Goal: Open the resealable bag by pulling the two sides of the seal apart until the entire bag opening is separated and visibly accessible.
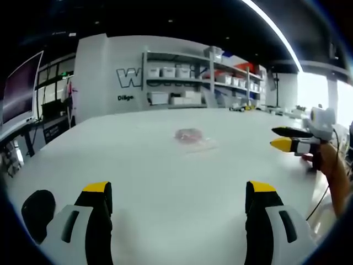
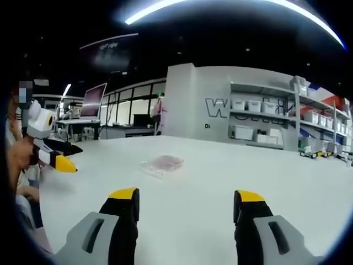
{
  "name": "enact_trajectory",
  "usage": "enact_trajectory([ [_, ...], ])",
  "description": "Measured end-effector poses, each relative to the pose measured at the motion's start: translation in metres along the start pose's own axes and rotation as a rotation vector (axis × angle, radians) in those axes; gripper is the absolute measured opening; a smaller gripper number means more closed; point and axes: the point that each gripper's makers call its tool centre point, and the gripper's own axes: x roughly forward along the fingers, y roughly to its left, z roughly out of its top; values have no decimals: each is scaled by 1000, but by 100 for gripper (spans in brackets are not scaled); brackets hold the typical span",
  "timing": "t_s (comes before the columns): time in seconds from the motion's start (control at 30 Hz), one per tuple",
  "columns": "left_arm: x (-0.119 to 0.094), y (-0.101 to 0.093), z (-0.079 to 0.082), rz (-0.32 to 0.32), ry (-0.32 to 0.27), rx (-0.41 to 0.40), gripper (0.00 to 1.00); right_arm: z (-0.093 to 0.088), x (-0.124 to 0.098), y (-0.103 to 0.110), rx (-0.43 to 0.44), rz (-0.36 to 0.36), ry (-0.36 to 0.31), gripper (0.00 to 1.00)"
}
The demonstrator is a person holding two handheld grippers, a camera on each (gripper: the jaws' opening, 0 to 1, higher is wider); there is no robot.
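A clear resealable bag (image 1: 192,138) with something reddish inside lies flat on the white table (image 1: 165,182), well ahead of my left gripper (image 1: 179,193), which stands open with nothing between its yellow-tipped jaws. In the right gripper view the same bag (image 2: 161,164) lies ahead and a little left of my right gripper (image 2: 187,200), also open and holding nothing. Each gripper shows in the other's view: the right gripper (image 1: 285,138) at the right edge with its jaws slightly apart, the left gripper (image 2: 60,157) at the left edge, held by a person's hand.
Shelves with white bins (image 1: 187,83) line the far wall behind the table. A monitor (image 1: 22,88) stands on a desk at the left. A person's hand and arm (image 1: 333,171) and a cable are at the table's right edge.
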Motion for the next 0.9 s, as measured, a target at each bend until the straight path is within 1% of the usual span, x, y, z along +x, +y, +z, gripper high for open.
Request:
enact_trajectory([
  [0.9, 1, -1, 1, 0, -6, -3, 100, 0, 0, -2, 11, 2, -5, 68],
])
